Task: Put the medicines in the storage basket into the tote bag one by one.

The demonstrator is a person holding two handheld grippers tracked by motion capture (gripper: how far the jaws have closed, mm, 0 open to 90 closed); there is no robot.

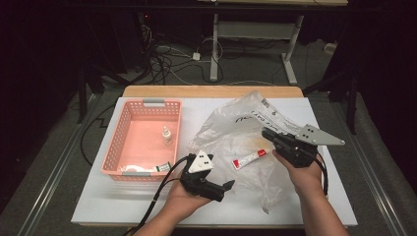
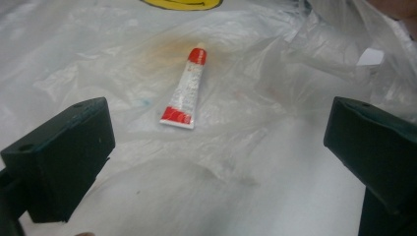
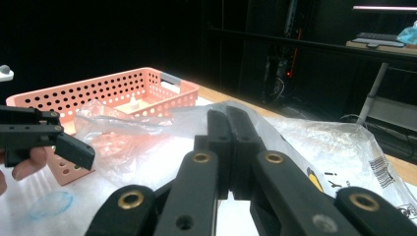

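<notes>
A crumpled clear plastic bag (image 1: 231, 128) lies on the white table top. A small white tube with red ends (image 1: 249, 159) rests inside it, and the left gripper view shows the tube (image 2: 184, 91) under the clear film. My right gripper (image 1: 267, 132) is shut on the bag's right edge and holds the film up. In its own view the closed right gripper (image 3: 228, 115) pinches the bag (image 3: 319, 142). My left gripper (image 1: 225, 191) sits just in front of the bag, open and pointing at the tube. Nothing is between the wide jaws of the left gripper (image 2: 219, 123).
A pink perforated basket (image 1: 115, 142) stands at the left of the table with a small white bottle (image 1: 167, 135) upright inside and a small item (image 1: 162, 167) by its front wall. Beyond the far wooden edge (image 1: 211, 91) are cables and desk legs.
</notes>
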